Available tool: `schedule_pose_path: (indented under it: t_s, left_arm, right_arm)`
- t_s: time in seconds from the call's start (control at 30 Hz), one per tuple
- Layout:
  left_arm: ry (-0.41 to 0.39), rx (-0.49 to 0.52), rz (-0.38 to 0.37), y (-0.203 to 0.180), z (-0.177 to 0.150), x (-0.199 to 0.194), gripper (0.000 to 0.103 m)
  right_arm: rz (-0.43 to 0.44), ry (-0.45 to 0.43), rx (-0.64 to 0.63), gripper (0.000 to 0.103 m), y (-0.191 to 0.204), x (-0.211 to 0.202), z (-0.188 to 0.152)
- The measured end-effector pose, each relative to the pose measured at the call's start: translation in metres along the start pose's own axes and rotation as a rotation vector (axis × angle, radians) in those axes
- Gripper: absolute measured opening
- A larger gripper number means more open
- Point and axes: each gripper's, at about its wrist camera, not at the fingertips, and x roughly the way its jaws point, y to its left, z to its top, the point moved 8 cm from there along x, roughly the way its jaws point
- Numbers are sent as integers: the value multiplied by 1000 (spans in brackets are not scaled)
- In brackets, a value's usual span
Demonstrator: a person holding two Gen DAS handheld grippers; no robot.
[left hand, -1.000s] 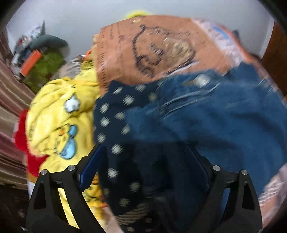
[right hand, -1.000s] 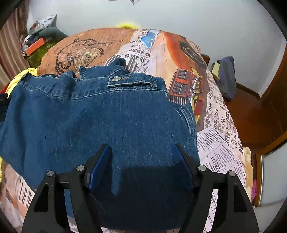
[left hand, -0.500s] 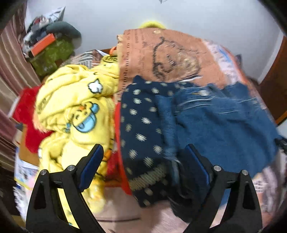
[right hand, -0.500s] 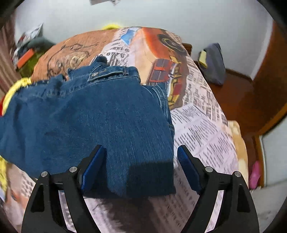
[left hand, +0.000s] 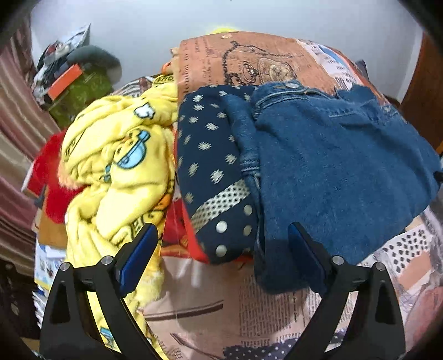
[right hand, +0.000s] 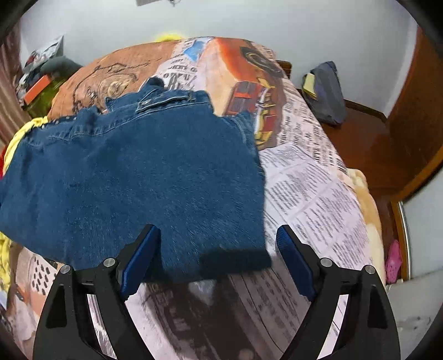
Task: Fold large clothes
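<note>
Blue-padded jaws of the right tool [right hand: 217, 256] stand wide and released, having just been opening; the near hem of the folded denim garment [right hand: 144, 177] lies between them, with neither pad seen pressing on it. The left tool [left hand: 221, 257] is likewise spread wide and grips nothing: the near corner of the denim garment [left hand: 340, 171] sits just inside its right pad, and the end of a navy dotted garment [left hand: 213, 177] lies between and just beyond the pads. Directly under both tools the bed cover [right hand: 304, 193], printed like newspaper, is bare, and it stays bare to the right of the right tool as far as the bed's right edge, where a beige blanket [right hand: 365, 199] hangs beside a strip of brown floor [right hand: 368, 144]. Left of the left tool a crumpled yellow cartoon-print blanket [left hand: 116, 166] touches the navy piece, with a red cloth [left hand: 52, 177] further left near a striped curtain [left hand: 16, 133]. Beyond the denim the cover shows a red car and headline letters too blurred to read for certain. Farthest off, a dark bag [right hand: 326, 94] sits on the floor by the pale wall [right hand: 277, 22], and clutter with an orange box [left hand: 63, 81] is heaped at far left.
</note>
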Motion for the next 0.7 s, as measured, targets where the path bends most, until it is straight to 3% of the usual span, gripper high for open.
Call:
schedule_pose_path:
  t_s: [0.17,0.4,0.6,0.7]
  left_arm:
    - [-41,-70,-23,3,-1,-29,95]
    - [-170,-190,-129,-9,-3,-76,95]
    - [-126,-281,-259,-33,-27,-58,95]
    - [-78,-326,-322,-46,-41,-38,95]
  right_arm:
    - [-55,-54,-73,85,10,-24,3]
    - [0,-156,-161,85,57,-53,24]
    - [63,-172,-249,85,116,-39,40]
    - [53,-157,-305,85,137,-18,44]
